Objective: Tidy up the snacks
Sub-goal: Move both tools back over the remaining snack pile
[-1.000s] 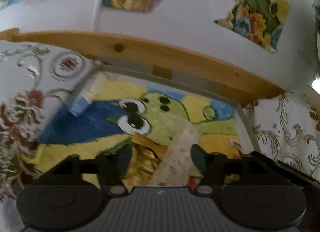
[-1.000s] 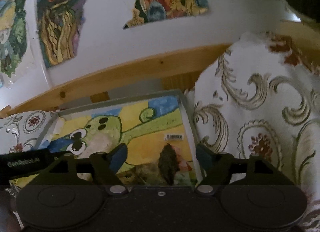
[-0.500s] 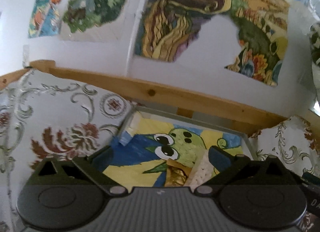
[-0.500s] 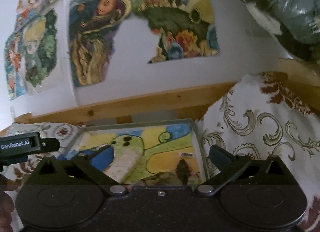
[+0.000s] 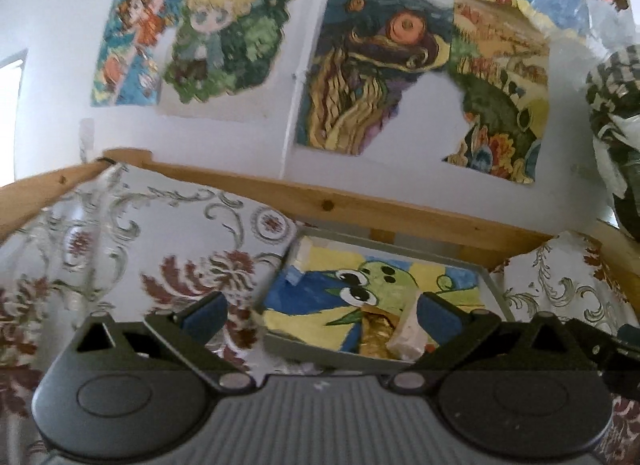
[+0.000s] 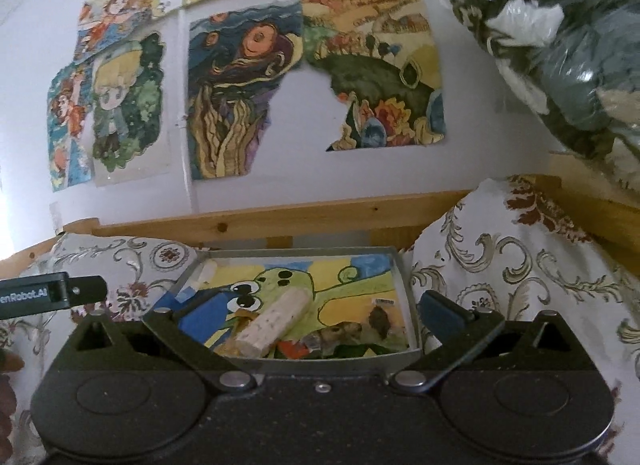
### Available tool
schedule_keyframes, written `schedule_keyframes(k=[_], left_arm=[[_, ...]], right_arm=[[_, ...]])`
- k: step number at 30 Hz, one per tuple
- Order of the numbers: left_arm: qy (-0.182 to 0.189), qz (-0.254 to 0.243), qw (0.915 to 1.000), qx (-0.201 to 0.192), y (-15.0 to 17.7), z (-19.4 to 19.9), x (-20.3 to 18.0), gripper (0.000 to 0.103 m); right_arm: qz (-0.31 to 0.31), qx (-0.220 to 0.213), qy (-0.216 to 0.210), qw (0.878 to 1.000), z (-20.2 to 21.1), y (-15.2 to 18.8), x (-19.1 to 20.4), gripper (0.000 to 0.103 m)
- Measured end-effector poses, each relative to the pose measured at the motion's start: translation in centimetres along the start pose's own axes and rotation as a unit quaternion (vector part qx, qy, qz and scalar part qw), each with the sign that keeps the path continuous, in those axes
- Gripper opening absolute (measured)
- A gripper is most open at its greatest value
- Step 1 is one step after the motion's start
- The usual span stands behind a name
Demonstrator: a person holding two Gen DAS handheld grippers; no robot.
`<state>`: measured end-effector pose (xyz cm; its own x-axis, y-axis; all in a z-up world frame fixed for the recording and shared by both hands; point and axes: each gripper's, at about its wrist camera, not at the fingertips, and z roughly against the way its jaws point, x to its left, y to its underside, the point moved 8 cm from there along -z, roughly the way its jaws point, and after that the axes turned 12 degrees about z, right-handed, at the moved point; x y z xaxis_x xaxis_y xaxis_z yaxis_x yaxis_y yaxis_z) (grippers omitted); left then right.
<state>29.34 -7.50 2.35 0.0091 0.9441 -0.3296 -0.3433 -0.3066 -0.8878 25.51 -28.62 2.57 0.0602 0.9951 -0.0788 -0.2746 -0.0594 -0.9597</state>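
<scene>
A white wall [image 6: 304,169] hung with colourful drawings [image 6: 240,89] rises behind a pine rail [image 6: 320,213].

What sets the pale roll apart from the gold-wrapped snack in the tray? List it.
The pale roll is cream, speckled, matte; the gold-wrapped snack is shiny, crinkled. The pale roll is a straight cylinder; the gold-wrapped snack looks crumpled. Both lie side by side in the tray.

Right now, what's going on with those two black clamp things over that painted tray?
A person holds a gripper in each hand while sorting snacks. Both the left gripper and the right gripper are open and empty, held above the near edge of the grey tray, which lies on patterned fabric. Inside it lie a pale wrapped snack roll, a gold-wrapped snack and some smaller wrapped pieces.
</scene>
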Motion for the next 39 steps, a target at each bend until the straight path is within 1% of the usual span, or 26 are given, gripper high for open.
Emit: schedule_keyframes(k=[3,6,12,16,22,27,31,35,39], left_arm=[[-0.005,-0.001,0.9999,-0.009,0.3,1.7,1.1,0.103],[-0.009,0.004,0.9999,-0.008,0.7,3.1,2.2,0.103],[-0.028,0.007,0.9995,-0.01,1.7,5.5,4.4,0.103],[-0.037,0.014,0.9992,-0.001,2.5,6.7,5.7,0.103],[-0.049,0.004,0.9988,0.002,3.5,8.3,7.1,0.103],[-0.067,-0.001,0.9976,0.018,4.8,9.4,8.5,0.103],[-0.09,0.009,0.9947,0.049,6.0,9.9,9.9,0.103],[-0.111,0.012,0.9916,0.065,6.6,10.5,10.7,0.103],[-0.128,0.013,0.9886,0.078,7.1,11.1,11.2,0.103]], right_arm=[[0.006,-0.008,0.0,1.0,1.7,0.1,0.5,0.102],[0.011,-0.008,-0.002,1.0,3.3,0.4,1.0,0.102],[0.013,0.004,-0.006,1.0,5.9,1.3,2.2,0.102],[0.006,0.007,-0.011,1.0,7.2,1.6,3.0,0.102],[0.006,0.028,-0.02,0.999,8.7,3.1,4.2,0.102],[0.01,0.052,-0.027,0.998,9.6,4.4,5.3,0.102],[0.021,0.062,-0.033,0.997,10.4,5.2,6.4,0.102],[0.029,0.07,-0.039,0.996,10.8,5.7,7.2,0.102],[0.026,0.096,-0.045,0.994,11.1,6.9,7.9,0.102]])
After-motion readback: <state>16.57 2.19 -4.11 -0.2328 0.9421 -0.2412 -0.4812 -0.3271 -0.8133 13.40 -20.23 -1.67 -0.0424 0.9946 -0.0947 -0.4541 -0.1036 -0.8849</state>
